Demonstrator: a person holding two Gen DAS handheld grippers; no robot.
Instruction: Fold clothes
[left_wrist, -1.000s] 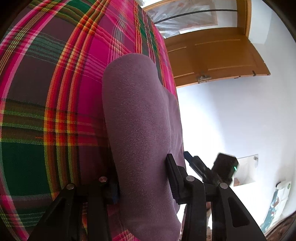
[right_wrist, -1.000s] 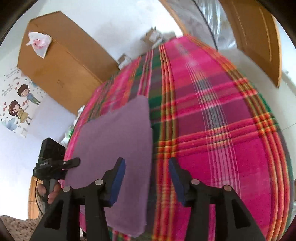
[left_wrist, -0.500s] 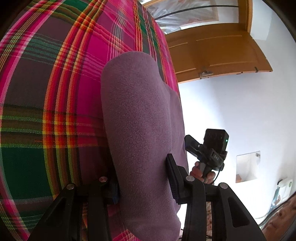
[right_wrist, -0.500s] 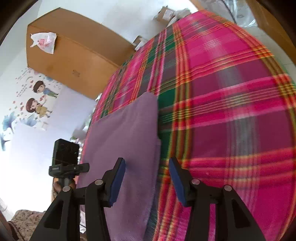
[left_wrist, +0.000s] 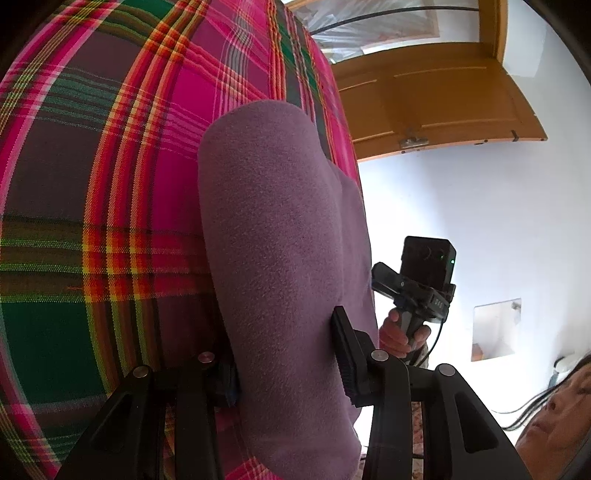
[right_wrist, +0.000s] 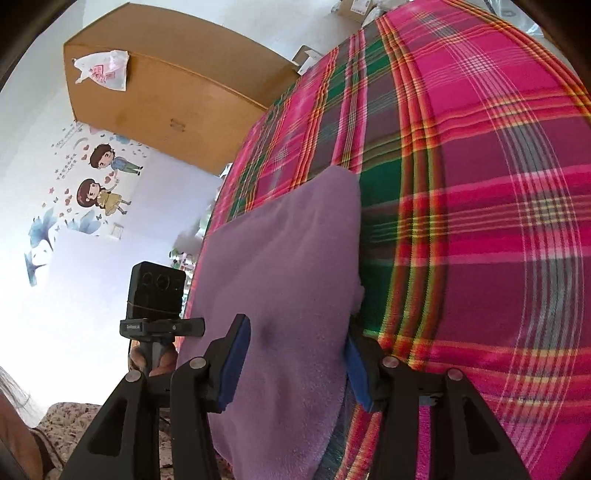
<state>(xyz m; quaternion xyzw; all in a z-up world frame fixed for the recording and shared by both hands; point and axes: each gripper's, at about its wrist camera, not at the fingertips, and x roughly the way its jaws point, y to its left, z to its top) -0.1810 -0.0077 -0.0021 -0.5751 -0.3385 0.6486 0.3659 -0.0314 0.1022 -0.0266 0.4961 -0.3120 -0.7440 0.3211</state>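
Observation:
A folded purple fleece garment (left_wrist: 273, 229) lies on a bed with a pink, green and red plaid cover (left_wrist: 92, 184), near the bed's edge. My left gripper (left_wrist: 284, 350) is shut on the garment's near end. Its right pad presses into the fleece and the cloth hides its left finger. My right gripper (right_wrist: 295, 332) straddles the other near end of the garment (right_wrist: 288, 258). Its jaws stand open, with the cloth filling the gap between the blue pads. Each view shows the other gripper beside the garment, the left gripper (right_wrist: 184, 326) and the right gripper (left_wrist: 384, 273), each held by a hand.
A wooden door (left_wrist: 443, 103) stands beyond the bed's far side. A wooden wardrobe (right_wrist: 166, 103) with a plastic bag (right_wrist: 103, 70) on it stands by a white wall with cartoon stickers (right_wrist: 99, 177). Boxes sit past the bed's far end. A person is close at the bed's near edge.
My right gripper has tilted down and moved forward over the garment's near edge, which now sits between its jaws. The left gripper and its hold look unchanged.

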